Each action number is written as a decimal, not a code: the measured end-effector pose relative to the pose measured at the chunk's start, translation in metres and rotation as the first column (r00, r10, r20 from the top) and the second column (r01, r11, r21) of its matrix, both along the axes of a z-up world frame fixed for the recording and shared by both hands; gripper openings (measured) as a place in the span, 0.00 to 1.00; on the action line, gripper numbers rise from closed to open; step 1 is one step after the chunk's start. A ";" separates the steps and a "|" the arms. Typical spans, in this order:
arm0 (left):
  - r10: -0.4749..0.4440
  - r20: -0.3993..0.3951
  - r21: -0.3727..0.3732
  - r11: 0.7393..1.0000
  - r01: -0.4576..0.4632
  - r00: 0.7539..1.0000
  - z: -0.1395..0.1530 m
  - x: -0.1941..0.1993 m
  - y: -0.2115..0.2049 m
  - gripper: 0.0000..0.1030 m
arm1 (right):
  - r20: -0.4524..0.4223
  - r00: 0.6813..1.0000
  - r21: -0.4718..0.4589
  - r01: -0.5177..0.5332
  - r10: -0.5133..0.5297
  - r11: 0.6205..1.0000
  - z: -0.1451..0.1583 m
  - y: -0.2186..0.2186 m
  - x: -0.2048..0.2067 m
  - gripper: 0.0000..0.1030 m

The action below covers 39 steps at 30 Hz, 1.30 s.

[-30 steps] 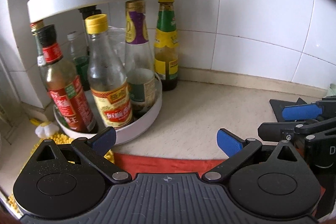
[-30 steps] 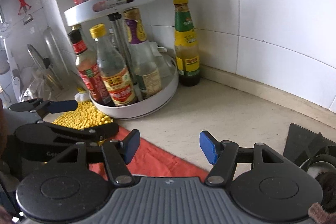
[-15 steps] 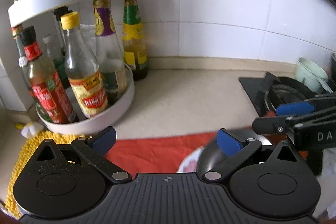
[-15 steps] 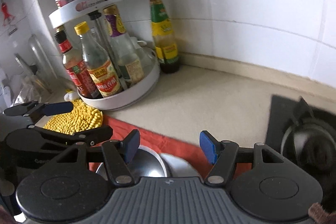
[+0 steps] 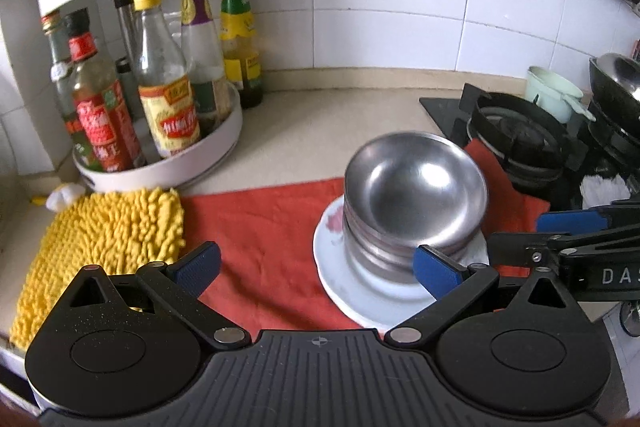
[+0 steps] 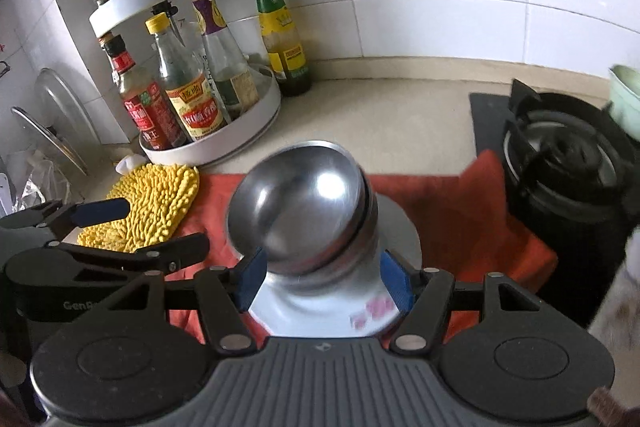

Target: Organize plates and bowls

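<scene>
Two wrist views of a tiled kitchen counter. A nest of stainless steel bowls [image 5: 414, 203] stands on a white plate [image 5: 360, 283], which lies on a red cloth [image 5: 264, 227] between a yellow chenille mitt [image 5: 108, 239] at the left and the gas burner [image 5: 520, 135] at the right; a two-tier condiment rack [image 5: 160, 163] occupies the far left corner.

We see the left gripper [image 5: 316, 263] spread wide and holding nothing, its right pad just before the near side of the bowls. The right gripper [image 6: 322, 281] is likewise parted and empty, its pads flanking the foot of the stack [image 6: 304, 211] without, as far as the blur allows, touching it.

The bowls already sit nested on the plate; this fits either a stack about to be lifted or one just set down, and we cannot tell which.

If a grasp is intended, we judge that:
- the jaws should take the plate rim, not the slick bowl walls;
- the stack should be kept level, since the top bowl [image 6: 300, 203] looks tilted and may slide;
- the grippers should keep apart from each other.
</scene>
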<state>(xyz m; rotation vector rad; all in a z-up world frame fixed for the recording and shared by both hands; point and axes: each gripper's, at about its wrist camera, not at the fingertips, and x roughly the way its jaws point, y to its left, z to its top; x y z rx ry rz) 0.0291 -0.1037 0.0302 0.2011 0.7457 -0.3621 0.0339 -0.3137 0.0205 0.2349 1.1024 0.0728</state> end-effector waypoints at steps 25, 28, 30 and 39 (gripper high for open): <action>0.019 -0.148 0.074 0.997 -0.008 0.989 -0.056 -0.036 -0.004 1.00 | -0.110 0.964 -0.021 0.240 -0.241 0.971 -0.040 0.005 -0.084 0.61; 0.031 -0.151 0.081 0.997 -0.019 0.988 -0.058 -0.038 -0.002 0.99 | -0.136 0.961 -0.008 0.242 -0.241 0.970 -0.047 0.007 -0.088 0.61; 0.039 -0.153 0.077 0.997 -0.027 0.987 -0.058 -0.040 0.000 0.98 | -0.142 0.960 -0.009 0.244 -0.243 0.970 -0.049 0.009 -0.091 0.61; 0.041 -0.170 0.063 0.998 -0.031 0.985 -0.060 -0.045 -0.002 0.97 | -0.157 0.948 0.008 0.281 -0.276 0.960 -0.053 0.005 -0.093 0.61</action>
